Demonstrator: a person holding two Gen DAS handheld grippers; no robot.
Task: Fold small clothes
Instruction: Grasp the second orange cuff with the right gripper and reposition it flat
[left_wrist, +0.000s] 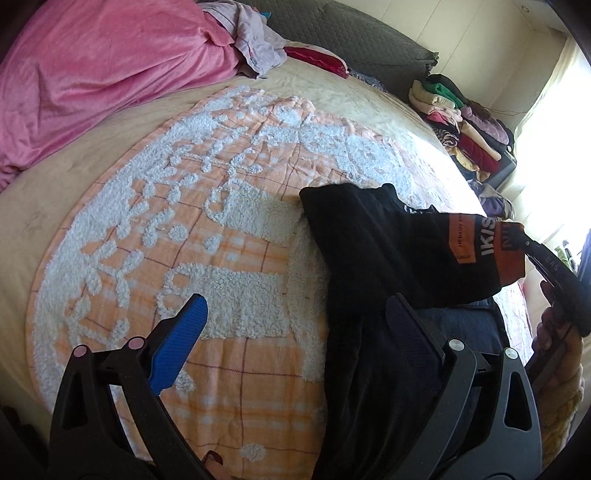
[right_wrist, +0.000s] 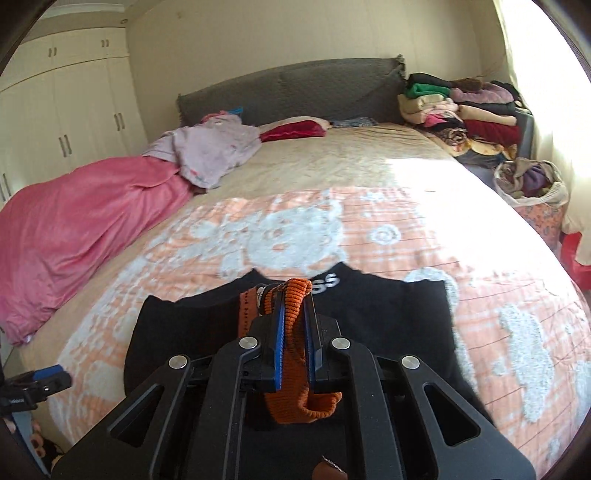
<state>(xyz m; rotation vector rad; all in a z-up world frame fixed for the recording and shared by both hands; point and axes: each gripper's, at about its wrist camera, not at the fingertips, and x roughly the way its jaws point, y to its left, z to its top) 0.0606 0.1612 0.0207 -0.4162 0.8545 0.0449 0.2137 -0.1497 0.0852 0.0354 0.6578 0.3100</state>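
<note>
A small black garment (left_wrist: 369, 243) with an orange ribbed band (right_wrist: 291, 369) and white lettering lies partly on the orange-and-white blanket (left_wrist: 229, 236). One end of it is lifted off the bed. My right gripper (right_wrist: 293, 295) is shut on the orange band, which bunches between its blue pads. In the left wrist view the right gripper (left_wrist: 526, 240) holds up the garment's right end, with a hand behind it. My left gripper (left_wrist: 297, 306) stands wide open low over the blanket. Its right finger is over the black cloth, and nothing is pinched.
A pink blanket (right_wrist: 81, 218) lies along the bed's left side, with a lilac garment (right_wrist: 214, 147) and a red pillow (right_wrist: 291, 130) near the grey headboard (right_wrist: 295, 88). Folded clothes (right_wrist: 461, 110) are stacked at the far right, beside a bag of clothes (right_wrist: 532, 181). White wardrobes (right_wrist: 74, 103) stand at left.
</note>
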